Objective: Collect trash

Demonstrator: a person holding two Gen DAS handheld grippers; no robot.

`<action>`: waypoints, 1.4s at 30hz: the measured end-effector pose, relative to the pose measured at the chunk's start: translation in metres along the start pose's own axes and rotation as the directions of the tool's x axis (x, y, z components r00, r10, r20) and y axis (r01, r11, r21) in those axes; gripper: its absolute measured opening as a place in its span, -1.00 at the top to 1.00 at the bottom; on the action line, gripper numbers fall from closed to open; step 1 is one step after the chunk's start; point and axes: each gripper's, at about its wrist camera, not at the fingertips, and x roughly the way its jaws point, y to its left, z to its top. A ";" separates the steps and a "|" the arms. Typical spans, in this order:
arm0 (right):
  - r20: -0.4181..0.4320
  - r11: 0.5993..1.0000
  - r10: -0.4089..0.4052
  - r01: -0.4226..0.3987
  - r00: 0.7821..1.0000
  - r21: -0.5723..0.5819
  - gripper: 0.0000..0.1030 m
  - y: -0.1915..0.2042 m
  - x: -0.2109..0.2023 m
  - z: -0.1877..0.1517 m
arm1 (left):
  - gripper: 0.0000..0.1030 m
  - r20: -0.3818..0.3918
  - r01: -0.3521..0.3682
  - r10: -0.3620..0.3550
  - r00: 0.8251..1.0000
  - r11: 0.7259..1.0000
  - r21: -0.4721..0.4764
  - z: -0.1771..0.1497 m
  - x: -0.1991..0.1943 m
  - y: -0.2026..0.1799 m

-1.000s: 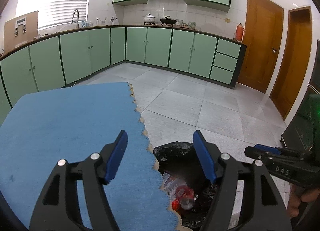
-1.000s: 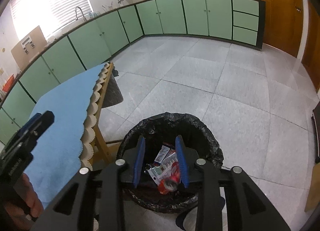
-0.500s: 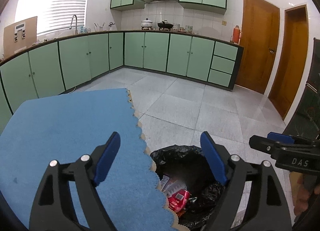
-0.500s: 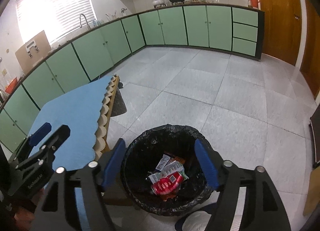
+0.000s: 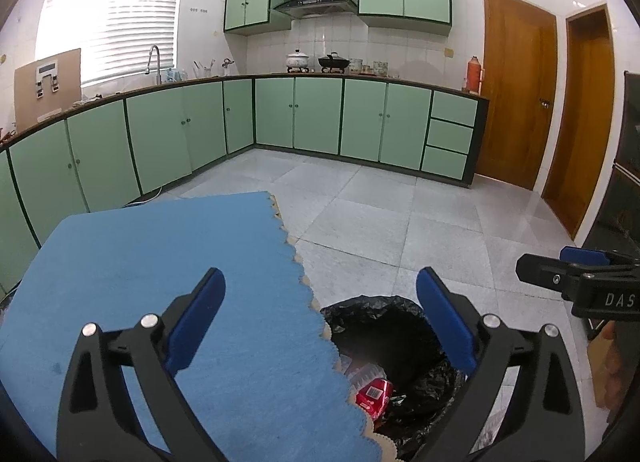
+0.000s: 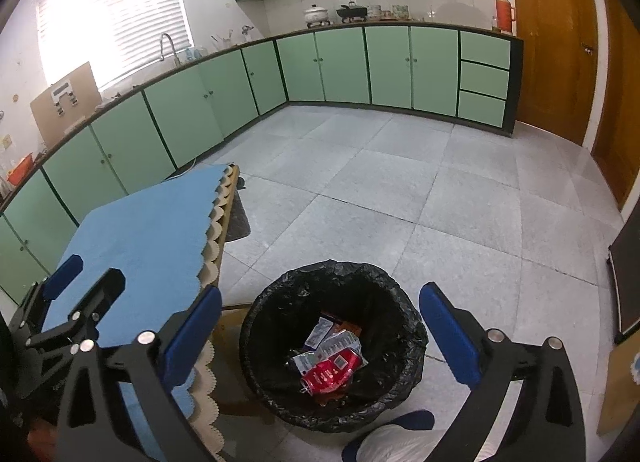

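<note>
Left wrist view: my left gripper [image 5: 320, 314], jaws opening and nothing between them, hangs over the blue tablecloth [image 5: 160, 282], whose scalloped edge hides half the black-lined trash bin [image 5: 384, 326]; only part of the red can [image 5: 374, 394] shows, and my right gripper [image 5: 576, 266] is cut off at the frame edge. Right wrist view: my right gripper [image 6: 320, 334], jaws opening and empty, frames the whole bin [image 6: 280, 326] on the floor beside the table, the can [image 6: 330, 370] lying among wrappers [image 6: 320, 334]; green cabinets [image 6: 344, 62] stand behind.
</note>
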 end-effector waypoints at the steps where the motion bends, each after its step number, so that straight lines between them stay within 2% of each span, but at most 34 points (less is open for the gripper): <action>1: 0.003 1.000 0.000 0.000 1.000 -0.002 -0.88 0.001 -0.003 0.000 | -0.82 0.003 -0.001 0.001 1.000 1.000 -0.004 0.001 -0.003 0.002; 17: 0.056 0.999 0.029 -0.027 0.998 -0.044 -0.88 0.023 -0.042 0.003 | -0.82 0.052 -0.038 0.040 0.998 0.999 -0.038 0.013 -0.045 0.014; 42: 0.077 0.997 0.046 -0.040 0.996 -0.069 -0.88 0.033 -0.055 0.000 | -0.82 0.084 -0.074 0.077 0.994 0.997 -0.039 0.018 -0.072 0.017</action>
